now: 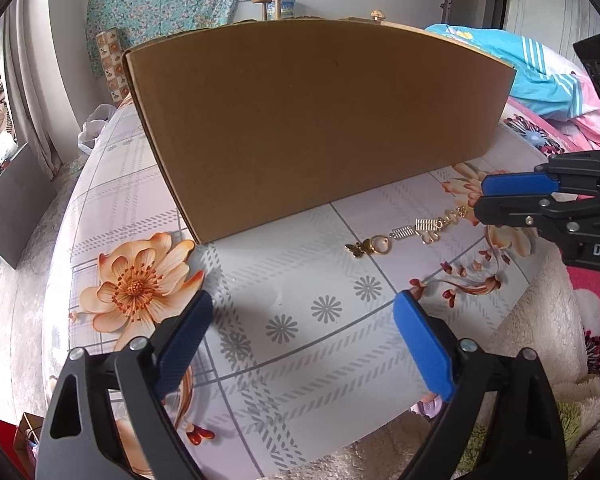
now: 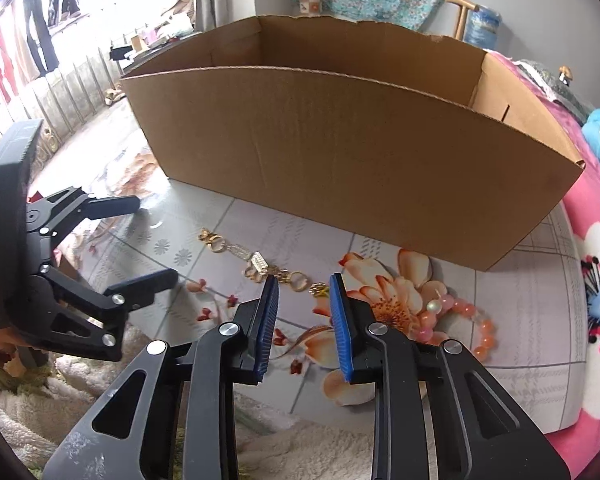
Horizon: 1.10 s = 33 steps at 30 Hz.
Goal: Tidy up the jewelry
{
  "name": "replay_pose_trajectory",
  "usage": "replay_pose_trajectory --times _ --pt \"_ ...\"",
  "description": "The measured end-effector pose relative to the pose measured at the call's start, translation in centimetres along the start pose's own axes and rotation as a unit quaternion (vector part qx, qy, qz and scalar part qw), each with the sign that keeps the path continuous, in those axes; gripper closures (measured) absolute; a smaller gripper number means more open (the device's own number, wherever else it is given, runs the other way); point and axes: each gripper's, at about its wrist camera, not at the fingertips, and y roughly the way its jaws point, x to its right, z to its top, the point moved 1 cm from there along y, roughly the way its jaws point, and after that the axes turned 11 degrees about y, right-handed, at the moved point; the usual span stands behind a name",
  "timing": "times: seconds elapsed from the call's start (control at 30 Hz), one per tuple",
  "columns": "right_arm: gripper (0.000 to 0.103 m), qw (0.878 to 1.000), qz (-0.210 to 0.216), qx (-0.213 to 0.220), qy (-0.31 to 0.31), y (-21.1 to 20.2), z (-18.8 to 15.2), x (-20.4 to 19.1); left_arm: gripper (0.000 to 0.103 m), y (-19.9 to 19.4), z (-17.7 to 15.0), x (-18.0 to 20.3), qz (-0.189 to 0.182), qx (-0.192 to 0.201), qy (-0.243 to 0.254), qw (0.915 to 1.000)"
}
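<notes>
Nearest, my right gripper [image 2: 304, 280] was narrowed, its blue pads [image 2: 269, 328] close together but with a gap between them. The near end of the gold chain [image 2: 260, 264] lay at that gap just ahead of the fingertips; whether the pads touched it I could not tell. My left gripper [image 1: 304, 304] was spread wide over bare tablecloth [image 1: 300, 360], nothing between its fingers, the chain well ahead and to its right. The chain lay stretched flat on the cloth; in the right wrist view its long axis ran from my right fingertips up-left to a butterfly charm [image 2: 206, 236] at the far end. A pink bead bracelet [image 2: 460, 320] lay just right of the right gripper. Farthest, the open cardboard box [image 2: 340, 152] stood upright beyond the chain, its long wall facing me.
</notes>
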Motion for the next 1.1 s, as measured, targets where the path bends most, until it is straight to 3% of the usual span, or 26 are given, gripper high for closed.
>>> replay_pose_trajectory --times 0.47,0.57,0.7,1.1 --pt "0.089 0.999 -0.015 -0.014 -0.030 2.7 0.3 -0.2 0.055 -0.6 0.0 -0.8 -0.008 0.020 -0.008 0.9997" --pt "0.099 0.999 -0.005 -0.020 -0.032 3.0 0.5 -0.5 0.063 -0.7 -0.1 -1.0 -0.010 0.021 -0.012 0.9997" --pt "0.101 0.999 0.007 -0.023 -0.025 3.0 0.4 -0.5 0.066 -1.0 -0.3 -1.3 -0.018 0.024 -0.021 0.9993" --pt "0.102 0.994 0.071 -0.003 0.078 0.4 0.3 2.7 0.068 -2.3 0.2 0.4 -0.034 0.045 -0.007 0.9984"
